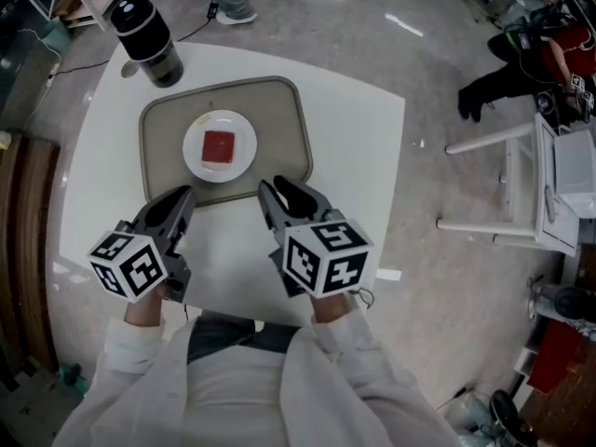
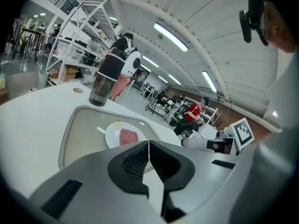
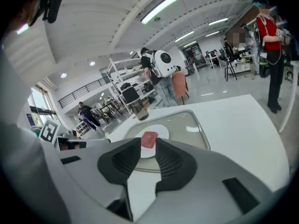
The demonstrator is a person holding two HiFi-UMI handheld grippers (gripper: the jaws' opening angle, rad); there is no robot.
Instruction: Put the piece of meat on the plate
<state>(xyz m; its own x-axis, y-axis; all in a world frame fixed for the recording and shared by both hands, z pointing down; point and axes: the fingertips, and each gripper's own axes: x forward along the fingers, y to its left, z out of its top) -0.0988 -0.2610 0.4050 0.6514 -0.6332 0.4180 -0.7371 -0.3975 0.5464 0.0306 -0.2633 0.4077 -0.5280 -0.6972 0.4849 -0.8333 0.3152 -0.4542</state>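
Two grippers are hanging over the near edge of the white table point(image 1: 354, 138), well apart from the tray point(image 1: 279, 119). The piece of meat point(image 1: 219, 145) is already lying in the middle of the plate point(image 1: 197, 161), so the task is looking done. The left gripper point(image 2: 149, 146) is showing its jaws pressed together on nothing, while the right gripper point(image 3: 148, 141) is showing its jaws slightly apart with only air between them. Trouble is likely coming only from a needless return. A jaw reaching back in could be nudging the plate, which is probably sliding easily on the tray's smooth floor, or dragging the meat off centre. A wide sweep toward the far corner could be tipping the tall tumbler point(image 1: 149, 40) standing just beyond the tray. The meat is appearing as a flat, roughly square red slab with softened corners, probably pliant and a little slick. The plate is reading as round, shallow, white and glossy. The tray is a greyish rounded rectangle with a raised rim and a dull finish. The tumbler is a dark cylinder under a banded lid. Both grippers are showing grey moulded shells and dark ribbed pads.
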